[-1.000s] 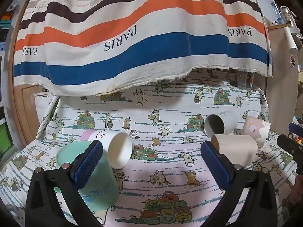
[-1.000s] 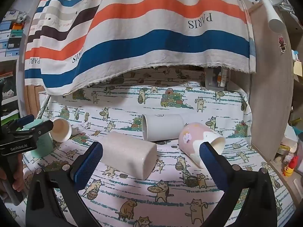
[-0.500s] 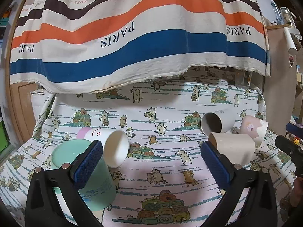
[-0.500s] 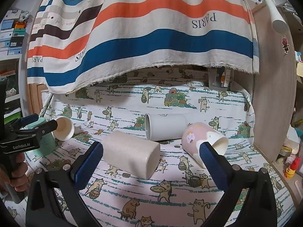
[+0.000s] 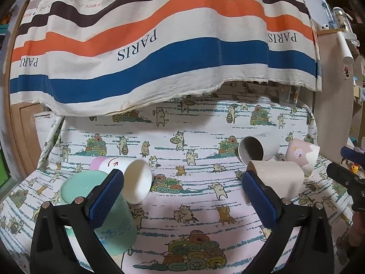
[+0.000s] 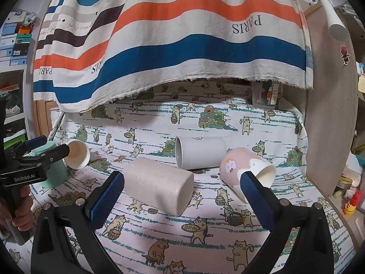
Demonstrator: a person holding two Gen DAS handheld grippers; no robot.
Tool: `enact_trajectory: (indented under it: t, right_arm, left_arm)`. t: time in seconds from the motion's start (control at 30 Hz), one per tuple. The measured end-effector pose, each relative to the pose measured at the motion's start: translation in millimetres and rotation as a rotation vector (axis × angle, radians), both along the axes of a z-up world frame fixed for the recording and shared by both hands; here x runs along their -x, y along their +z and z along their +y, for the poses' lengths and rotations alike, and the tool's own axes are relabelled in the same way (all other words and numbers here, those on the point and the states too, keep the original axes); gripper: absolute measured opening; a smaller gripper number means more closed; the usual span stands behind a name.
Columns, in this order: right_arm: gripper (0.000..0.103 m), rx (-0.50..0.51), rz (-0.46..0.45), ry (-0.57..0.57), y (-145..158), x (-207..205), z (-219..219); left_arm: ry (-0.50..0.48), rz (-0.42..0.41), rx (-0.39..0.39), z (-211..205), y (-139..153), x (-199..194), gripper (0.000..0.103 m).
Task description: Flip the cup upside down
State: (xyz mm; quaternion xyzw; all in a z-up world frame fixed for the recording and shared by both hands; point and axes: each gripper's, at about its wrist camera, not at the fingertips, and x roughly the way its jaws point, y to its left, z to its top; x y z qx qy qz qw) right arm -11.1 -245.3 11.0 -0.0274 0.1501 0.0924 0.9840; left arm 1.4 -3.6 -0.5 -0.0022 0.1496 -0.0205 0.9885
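four cups (image 6: 157, 188): i see them lying sideways, unflipped
mint cup (image 5: 109, 214): already inverted
both grippers (image 5: 182, 196) (image 6: 180, 196): wide open, empty

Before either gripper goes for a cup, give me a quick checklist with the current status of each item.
1. Left gripper open, nothing held: ok.
2. Right gripper open, nothing held: ok.
3. Beige cup lying on its side between the right fingers' line: ok.
4. Mint cup already upside down: ok.
5. White cup, pink cup and paper cup flipped: not ok, all on their sides.
6. Beige cup clear of the white cup behind it: cannot tell.
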Motion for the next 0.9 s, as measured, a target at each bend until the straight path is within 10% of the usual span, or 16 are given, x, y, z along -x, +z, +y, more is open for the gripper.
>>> enact_trajectory:
  t: [0.9]
  right_arm:
    - [0.102, 0.0, 0.01, -0.004, 0.1, -1.9, -0.6]
  left_arm:
    - [0.003, 0.0, -0.001, 0.2, -0.2, 0.0, 0.103]
